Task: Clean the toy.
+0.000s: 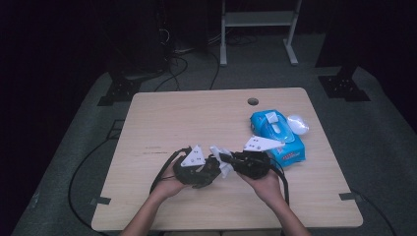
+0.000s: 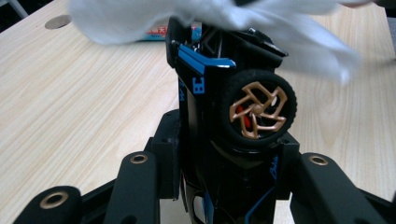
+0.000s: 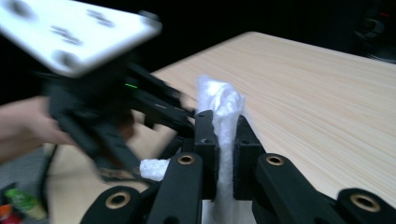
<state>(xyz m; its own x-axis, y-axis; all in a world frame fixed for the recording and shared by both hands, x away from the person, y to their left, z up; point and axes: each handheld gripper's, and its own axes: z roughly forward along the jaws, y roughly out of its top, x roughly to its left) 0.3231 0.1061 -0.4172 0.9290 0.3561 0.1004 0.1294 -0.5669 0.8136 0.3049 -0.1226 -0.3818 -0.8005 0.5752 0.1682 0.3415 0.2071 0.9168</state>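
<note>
two grippers: both meet near the front middle of the table, each in one of the person's hands, their tips almost touching
table [image 1: 162,118]: light wood top with a round cable hole [image 1: 253,102] near its far edge; grey carpet around it
wipes pack [image 1: 278,135]: blue soft pack lying right of centre on the table, just beyond the right gripper, with a pale round lid [image 1: 298,124] beside its far right corner
left gripper [image 1: 209,169]: jaws partly closed and clamped on a toy car; in the left gripper view the car's body sits tight between the two black pads
right gripper [image 1: 230,160]: jaws nearly together, pinching a white wipe; the right gripper view shows the sheet squeezed in the narrow gap between the pads
toy car [image 2: 219,116]: black with blue trim, held nose-up along the left jaws above the table; one black tyre with a gold rim [image 2: 258,110] and a red hub faces the camera
white wipe [image 3: 219,112]: crumpled, sticking up out of the right jaws; in the left gripper view it drapes over the upper end of the car, touching it
</note>
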